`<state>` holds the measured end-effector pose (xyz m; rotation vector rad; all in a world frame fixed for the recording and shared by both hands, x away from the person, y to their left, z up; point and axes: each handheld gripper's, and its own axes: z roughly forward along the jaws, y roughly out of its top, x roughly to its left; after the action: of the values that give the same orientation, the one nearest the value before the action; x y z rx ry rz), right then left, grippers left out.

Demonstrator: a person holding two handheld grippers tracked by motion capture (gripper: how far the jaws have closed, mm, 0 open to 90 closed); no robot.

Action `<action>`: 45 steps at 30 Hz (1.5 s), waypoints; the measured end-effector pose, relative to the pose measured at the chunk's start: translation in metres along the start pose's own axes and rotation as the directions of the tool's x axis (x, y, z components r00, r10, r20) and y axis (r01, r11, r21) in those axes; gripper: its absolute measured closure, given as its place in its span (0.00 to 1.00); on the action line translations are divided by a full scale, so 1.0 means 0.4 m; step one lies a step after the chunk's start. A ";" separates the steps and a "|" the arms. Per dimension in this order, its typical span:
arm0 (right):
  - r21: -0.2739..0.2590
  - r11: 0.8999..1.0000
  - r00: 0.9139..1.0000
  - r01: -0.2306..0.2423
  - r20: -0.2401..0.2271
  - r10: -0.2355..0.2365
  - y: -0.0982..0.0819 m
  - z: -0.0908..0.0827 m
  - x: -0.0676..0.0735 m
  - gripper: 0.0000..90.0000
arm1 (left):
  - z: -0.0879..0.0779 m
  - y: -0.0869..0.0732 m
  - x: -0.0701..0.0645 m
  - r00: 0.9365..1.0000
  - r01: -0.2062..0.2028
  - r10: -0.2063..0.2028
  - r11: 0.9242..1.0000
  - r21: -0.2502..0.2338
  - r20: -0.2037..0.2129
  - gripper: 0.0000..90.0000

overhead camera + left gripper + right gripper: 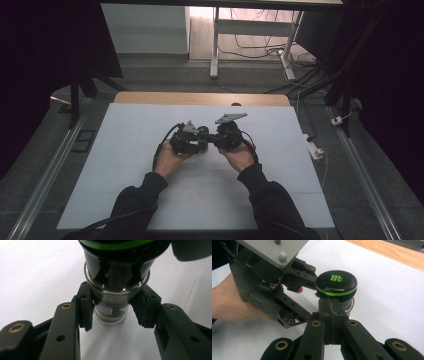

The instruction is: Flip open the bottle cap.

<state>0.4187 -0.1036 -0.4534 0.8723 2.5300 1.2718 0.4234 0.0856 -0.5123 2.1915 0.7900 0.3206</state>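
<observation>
Right gripper [332, 322], pressed together, hides the jar [110, 307] body below the lid [336, 283]; left gripper [111, 311] pinches it

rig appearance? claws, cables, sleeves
Both claws are black, each topped by a grey three-cornered plate. Jaws are flat black links with brass-coloured rivets and black pads. A black cable trails from the left one. Sleeves are black; hands bare.

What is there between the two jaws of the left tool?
A glass jar with a black lid stands there; both pads of the left tool press on its body. The left gripper view shows this.
</observation>
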 end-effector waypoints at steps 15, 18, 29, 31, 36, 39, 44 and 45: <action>-0.014 1.000 1.000 -0.003 0.008 0.003 0.021 -0.001 0.000 1.00 | 0.000 0.000 -0.002 1.000 -0.006 0.006 1.000 0.004 -0.004 0.60; -0.017 1.000 1.000 -0.007 0.009 0.007 0.028 -0.003 -0.004 1.00 | 0.000 0.000 -0.002 1.000 -0.006 0.006 1.000 0.004 -0.004 0.60; -0.028 0.999 1.000 -0.015 0.017 0.015 0.050 0.002 -0.017 1.00 | 0.001 0.000 0.000 1.000 -0.012 0.012 1.000 0.011 -0.002 0.60; -0.030 0.999 1.000 -0.019 0.014 0.020 0.053 0.005 -0.021 1.00 | 0.001 0.000 0.000 1.000 -0.012 0.012 1.000 0.012 -0.002 0.60; -0.040 0.999 1.000 -0.023 0.012 0.024 0.062 0.011 -0.024 1.00 | 0.001 0.001 -0.001 1.000 -0.014 0.014 1.000 0.015 -0.003 0.60; -0.045 0.999 1.000 -0.027 0.011 0.028 0.068 0.015 -0.027 1.00 | 0.001 0.002 0.000 1.000 -0.016 0.016 1.000 0.016 -0.002 0.60; -0.051 0.998 0.999 -0.032 0.010 0.033 0.076 0.022 -0.031 1.00 | 0.001 0.001 -0.001 1.000 -0.016 0.016 1.000 0.015 -0.002 0.60; -0.052 0.998 0.999 -0.032 0.011 0.032 0.077 0.023 -0.032 1.00 | 0.001 0.001 -0.001 1.000 -0.016 0.016 1.000 0.015 -0.002 0.60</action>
<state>0.4458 -0.0903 -0.4363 0.9096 2.4722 1.3316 0.4237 0.0849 -0.5122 2.2132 0.7788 0.3258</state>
